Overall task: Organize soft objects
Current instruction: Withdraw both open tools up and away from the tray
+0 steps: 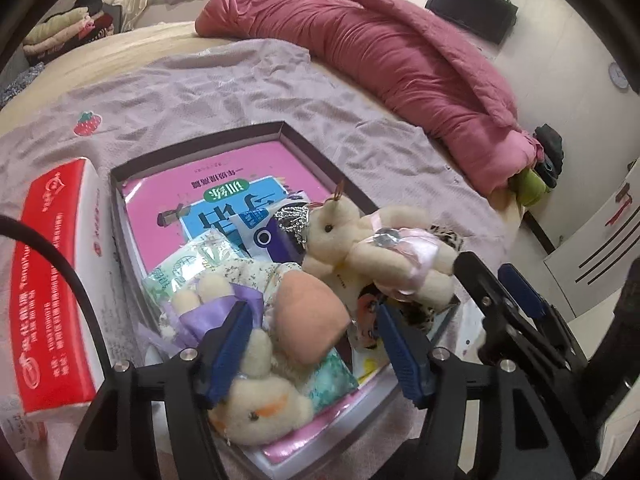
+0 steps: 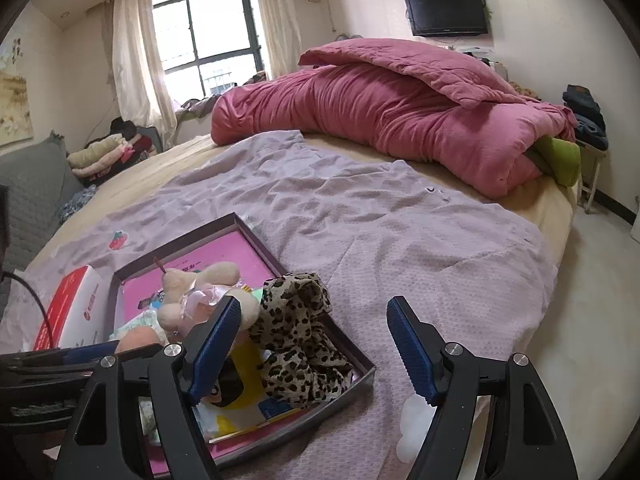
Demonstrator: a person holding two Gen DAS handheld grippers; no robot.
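Observation:
A dark-rimmed shallow box (image 1: 304, 140) lies on the lilac blanket and holds a pink book (image 1: 240, 168). On the book lie a cream teddy bear in a pink dress (image 1: 360, 248), a cream plush doll with a peach part (image 1: 308, 316) and a leopard-print cloth (image 2: 296, 336). My left gripper (image 1: 316, 340) is open just above the plush doll, its blue pads (image 1: 230, 348) on either side without pressing it. My right gripper (image 2: 314, 308) is open over the box's right edge, beside the leopard cloth, holding nothing.
A red and white tissue box (image 1: 52, 280) lies left of the dark-rimmed box. A rolled pink quilt (image 2: 400, 120) fills the far side of the bed. A small white object (image 2: 416, 424) rests on the lilac blanket (image 2: 400, 232) near the bed's front edge.

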